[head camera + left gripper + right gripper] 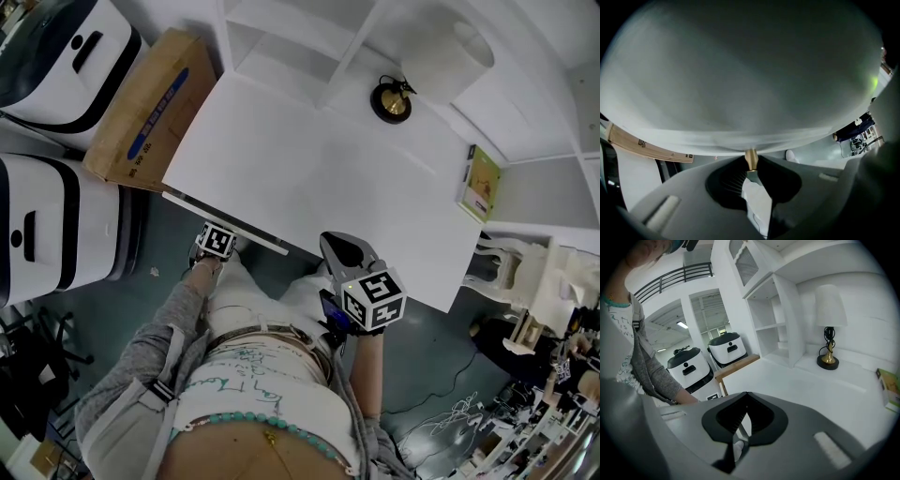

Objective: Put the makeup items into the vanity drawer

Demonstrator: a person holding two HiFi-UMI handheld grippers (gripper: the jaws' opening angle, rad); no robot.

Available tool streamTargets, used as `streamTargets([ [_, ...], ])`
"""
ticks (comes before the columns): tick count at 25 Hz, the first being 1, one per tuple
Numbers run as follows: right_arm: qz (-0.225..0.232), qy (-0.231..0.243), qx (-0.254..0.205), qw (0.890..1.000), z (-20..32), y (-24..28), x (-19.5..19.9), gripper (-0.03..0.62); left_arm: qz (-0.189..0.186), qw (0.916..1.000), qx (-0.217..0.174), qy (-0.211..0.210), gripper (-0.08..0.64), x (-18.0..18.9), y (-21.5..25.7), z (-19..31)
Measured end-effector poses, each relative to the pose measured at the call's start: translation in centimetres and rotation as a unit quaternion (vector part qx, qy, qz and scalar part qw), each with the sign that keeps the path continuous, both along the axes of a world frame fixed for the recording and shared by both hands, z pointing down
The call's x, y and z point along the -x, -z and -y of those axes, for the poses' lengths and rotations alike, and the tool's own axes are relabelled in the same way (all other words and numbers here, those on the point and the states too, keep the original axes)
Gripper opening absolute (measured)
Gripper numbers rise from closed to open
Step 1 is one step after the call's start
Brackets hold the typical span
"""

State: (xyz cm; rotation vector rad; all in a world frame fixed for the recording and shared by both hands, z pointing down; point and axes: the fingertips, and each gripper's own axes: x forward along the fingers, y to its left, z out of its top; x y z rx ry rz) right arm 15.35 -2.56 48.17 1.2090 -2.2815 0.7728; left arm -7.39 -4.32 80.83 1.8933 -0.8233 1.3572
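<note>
**Q:** Vanity drawer (225,223): location?
**A:** Under the near-left edge of the white vanity top (309,178). Its front shows as a narrow strip, barely out, if out at all.

**Q:** Left gripper (751,165)?
**A:** Jaws pinched on the drawer's small brass knob (751,158), just below the drawer front.

**Q:** Right gripper (342,251)?
**A:** Jaws together with nothing between them, hovering over the near edge of the top.

**Q:** Makeup items?
**A:** None surely identified. The one candidate is a green box (482,182) at the top's right edge, well apart from both grippers. A lamp (392,101) stands at the back.

**Q:** Step in hand?
**A:** Opening the drawer, by my judgement; nothing is stowed yet. The next move calls for a straight pull on the knob toward the body, gripped firmly because the knob is small. The right jaws must part before reaching for the box.
</note>
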Motion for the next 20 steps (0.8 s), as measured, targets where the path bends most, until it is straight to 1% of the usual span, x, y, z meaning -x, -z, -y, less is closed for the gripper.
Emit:
streamTargets([
  [2,-0.002,-0.002,0.001,1.000,-0.1,0.0,-0.1,0.029,0.005,1.0000,0.002,0.001,0.069,0.2,-0.1,0.1],
  [7,-0.006,-0.007,0.004,1.000,-0.3,-0.3,-0.5,0.029,-0.011,0.9999,-0.001,0.007,0.069,-0.7,-0.5,0.8],
  [11,-0.007,-0.013,0.005,1.000,-0.4,-0.3,-0.9,0.029,0.005,1.0000,0.000,0.005,0.069,-0.3,-0.2,1.2],
  [13,-0.009,-0.016,0.005,1.000,-0.4,-0.3,-1.1,0.029,-0.008,0.9999,0.000,0.007,0.069,-0.9,-0.3,1.4],
  [14,-0.010,-0.018,0.005,1.000,-0.4,-0.3,-1.2,0.029,-0.008,0.9999,0.000,0.007,0.069,-1.0,-0.3,1.4],
  [16,-0.011,-0.022,0.004,1.000,-0.3,-0.3,-1.5,0.029,0.007,1.0000,0.002,0.005,0.069,-0.6,-0.2,1.6],
  [17,-0.011,-0.023,0.004,1.000,-0.3,-0.3,-1.6,0.029,0.007,1.0000,0.001,0.004,0.069,-0.7,-0.1,1.8],
  [19,-0.012,-0.027,0.004,1.000,-0.2,-0.2,-1.9,0.029,-0.005,1.0000,-0.001,0.005,0.069,-1.3,0.0,2.1],
  [20,-0.012,-0.028,0.004,1.000,-0.2,-0.2,-1.9,0.029,-0.002,1.0000,0.001,0.007,0.069,-1.2,-0.1,2.1],
])
